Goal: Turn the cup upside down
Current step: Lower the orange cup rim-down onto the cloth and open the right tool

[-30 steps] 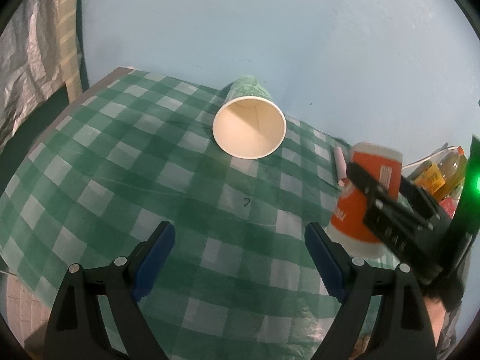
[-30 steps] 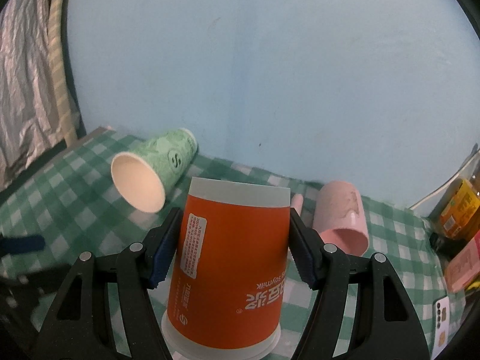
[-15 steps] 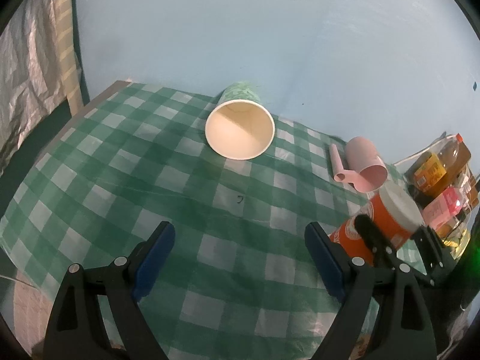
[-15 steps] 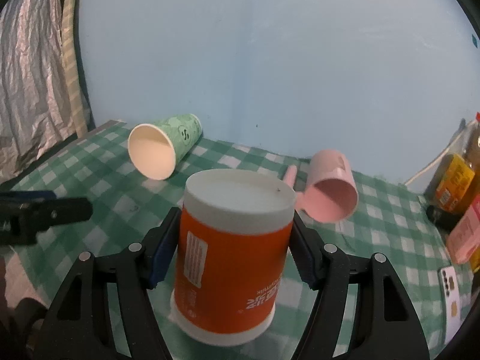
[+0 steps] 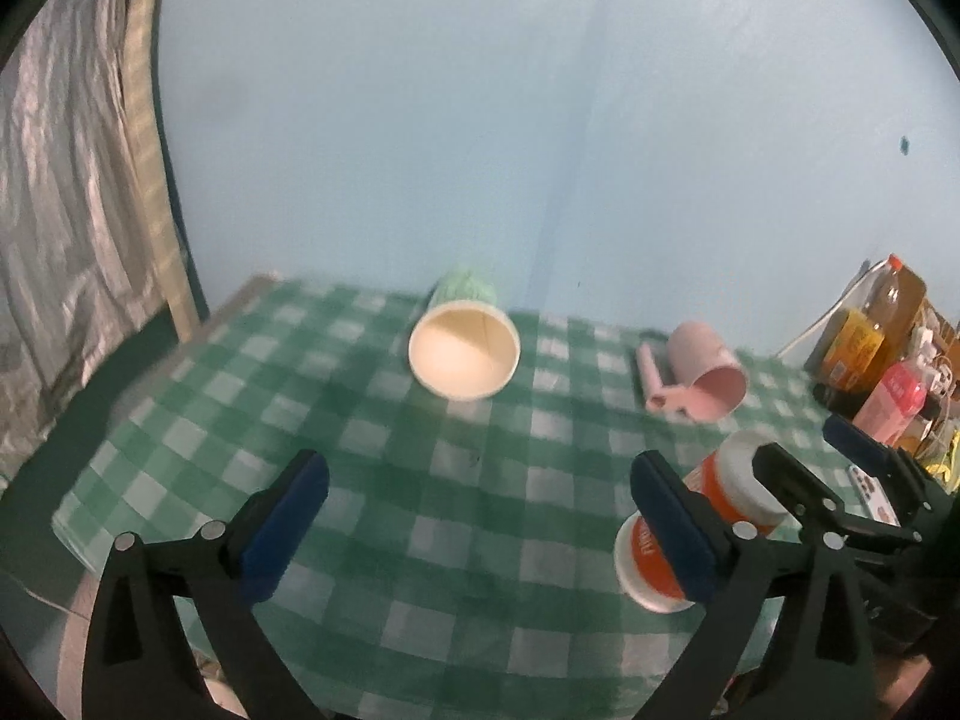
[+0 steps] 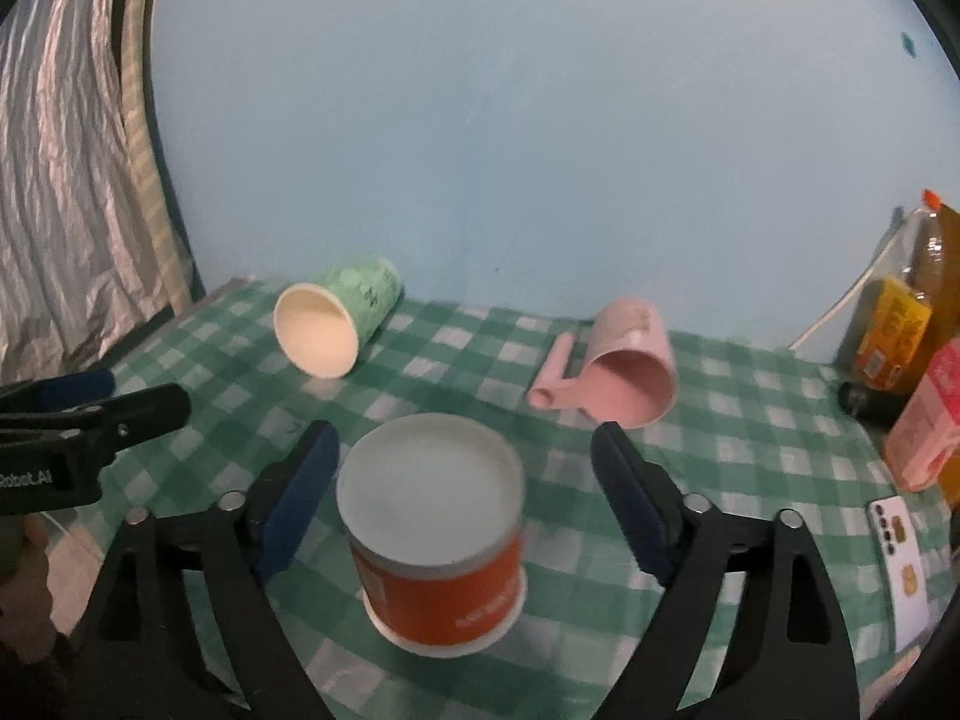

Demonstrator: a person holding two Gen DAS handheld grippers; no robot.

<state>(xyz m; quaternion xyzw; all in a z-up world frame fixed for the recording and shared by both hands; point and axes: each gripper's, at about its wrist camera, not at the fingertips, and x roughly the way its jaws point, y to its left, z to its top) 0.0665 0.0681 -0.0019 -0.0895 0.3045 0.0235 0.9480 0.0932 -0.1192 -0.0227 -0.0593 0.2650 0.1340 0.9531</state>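
Note:
An orange paper cup [image 6: 435,525] stands upside down on the green checked tablecloth [image 6: 750,468], white base up. My right gripper [image 6: 465,468] is open around it, with a gap between each pad and the cup. The cup also shows in the left wrist view [image 5: 696,531], partly behind my left gripper's right finger. My left gripper [image 5: 474,516] is open and empty above the cloth, to the left of the cup. A green paper cup [image 5: 465,342] lies on its side at the back, mouth toward me; it also shows in the right wrist view [image 6: 336,324].
A pink plastic mug [image 6: 630,369] lies on its side behind the orange cup. Bottles and cartons [image 6: 900,324] stand at the right by the blue wall. A white phone [image 6: 903,564] lies at the right. The table's left edge [image 5: 90,420] meets a silver curtain.
My right gripper has opened and let go of the orange cup, which now stands upside down on the cloth. Both grippers have drawn back and up.

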